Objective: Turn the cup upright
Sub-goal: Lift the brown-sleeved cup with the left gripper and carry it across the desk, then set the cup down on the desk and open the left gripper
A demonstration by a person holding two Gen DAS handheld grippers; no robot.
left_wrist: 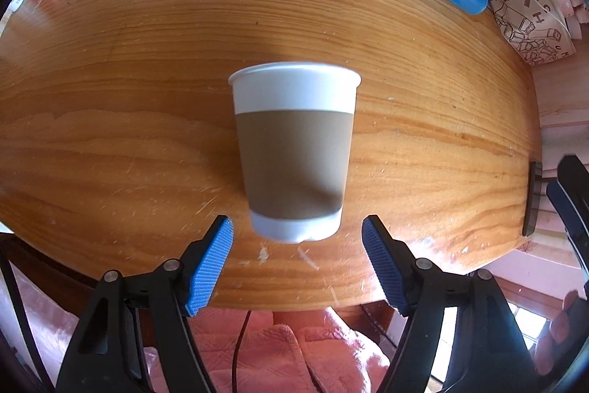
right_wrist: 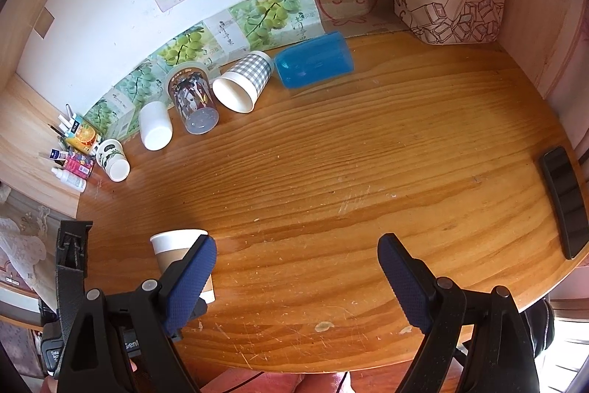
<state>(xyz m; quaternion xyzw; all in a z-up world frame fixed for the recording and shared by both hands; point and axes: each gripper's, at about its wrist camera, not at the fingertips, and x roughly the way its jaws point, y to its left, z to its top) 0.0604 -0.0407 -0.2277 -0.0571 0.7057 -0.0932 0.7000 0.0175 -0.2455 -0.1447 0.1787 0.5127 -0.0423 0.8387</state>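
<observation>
A white paper cup with a brown sleeve (left_wrist: 294, 150) stands upright, rim up, on the wooden table (left_wrist: 110, 120) near its front edge. My left gripper (left_wrist: 297, 231) is open, its blue pads just short of the cup's base on either side, not touching it. In the right wrist view the same cup (right_wrist: 173, 251) shows at lower left, partly hidden behind my left finger. My right gripper (right_wrist: 297, 262) is open and empty over the table's front, to the right of the cup.
Along the back wall lie several tipped cups: a checked paper cup (right_wrist: 243, 81), a clear printed cup (right_wrist: 193, 100), a white cup (right_wrist: 156, 126), a small patterned cup (right_wrist: 113, 160) and a blue tumbler (right_wrist: 314, 58). A printed bag (right_wrist: 447, 6) stands back right. A black phone (right_wrist: 563, 201) lies at the right edge.
</observation>
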